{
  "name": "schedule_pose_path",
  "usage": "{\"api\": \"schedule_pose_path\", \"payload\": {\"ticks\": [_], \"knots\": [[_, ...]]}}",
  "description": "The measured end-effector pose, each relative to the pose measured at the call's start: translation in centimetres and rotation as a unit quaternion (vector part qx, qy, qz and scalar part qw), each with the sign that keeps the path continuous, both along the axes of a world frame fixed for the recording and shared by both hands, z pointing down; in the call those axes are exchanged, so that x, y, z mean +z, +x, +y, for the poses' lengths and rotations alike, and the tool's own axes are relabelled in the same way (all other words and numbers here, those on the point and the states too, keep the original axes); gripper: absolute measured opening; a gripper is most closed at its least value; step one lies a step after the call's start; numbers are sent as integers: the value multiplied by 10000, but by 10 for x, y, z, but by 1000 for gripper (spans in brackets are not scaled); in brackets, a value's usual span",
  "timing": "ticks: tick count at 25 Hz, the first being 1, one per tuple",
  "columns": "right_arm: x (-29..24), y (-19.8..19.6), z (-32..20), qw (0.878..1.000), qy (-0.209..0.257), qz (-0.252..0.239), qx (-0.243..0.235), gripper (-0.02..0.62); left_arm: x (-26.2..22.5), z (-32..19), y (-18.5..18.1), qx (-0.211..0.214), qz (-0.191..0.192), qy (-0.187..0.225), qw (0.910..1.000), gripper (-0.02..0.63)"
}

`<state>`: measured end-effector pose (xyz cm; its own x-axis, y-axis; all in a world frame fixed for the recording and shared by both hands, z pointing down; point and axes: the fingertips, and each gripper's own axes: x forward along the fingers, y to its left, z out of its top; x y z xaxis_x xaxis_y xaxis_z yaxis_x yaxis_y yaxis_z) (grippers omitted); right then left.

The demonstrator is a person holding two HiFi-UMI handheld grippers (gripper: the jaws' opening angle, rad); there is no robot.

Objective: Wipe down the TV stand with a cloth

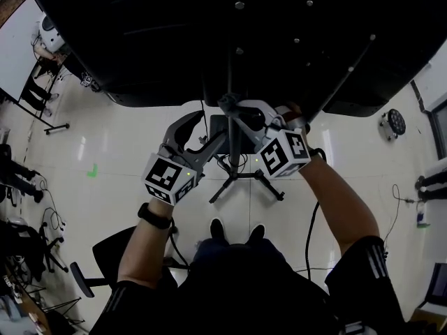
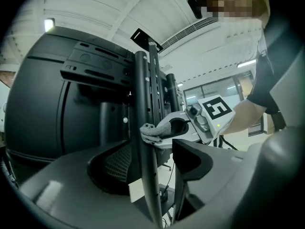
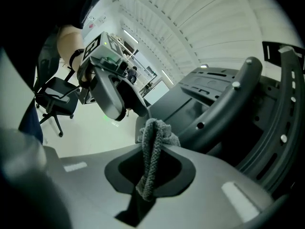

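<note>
1. Two grippers meet at the TV stand pole (image 2: 142,94).
2. Right gripper (image 3: 150,171): jaws pressed together on a grey cloth (image 3: 153,137), which touches the pole.
3. Left gripper (image 2: 152,160): jaws spread, straddling the pole. In the left gripper view, the cloth sits at 12 o'clock from them.

Left gripper view: cloth (image 2: 153,132) half hidden behind the TV stand post (image 2: 143,104). Post cut off at the bottom edge. TV (image 2: 47,89) cut off at the left edge.

Right gripper view: lower end of cloth lost in the dark gap between the jaws of the right claw (image 3: 150,175). Distant room fittings too small to tell.

Head view: TV cut off by the top edge. Post masked in part by both claws. Cloth not discernible.
</note>
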<state>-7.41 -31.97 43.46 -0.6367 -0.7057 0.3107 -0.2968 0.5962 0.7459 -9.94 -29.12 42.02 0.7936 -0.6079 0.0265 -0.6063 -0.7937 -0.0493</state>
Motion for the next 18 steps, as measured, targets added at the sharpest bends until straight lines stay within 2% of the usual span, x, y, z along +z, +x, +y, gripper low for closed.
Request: {"api": "schedule_pose_path", "payload": {"ticks": [4,11,18], "knots": [[35,2,2,9994,-331,-13,78,31,35,-4,-1,58,-238,-124,9996,293],[101,8,2,9970,-767,48,69,31,96,-11,6,52,-420,-446,9981,299],[165,8,2,9941,-1071,174,-57,29,164,-15,16,86,-515,-963,9940,308]]}}
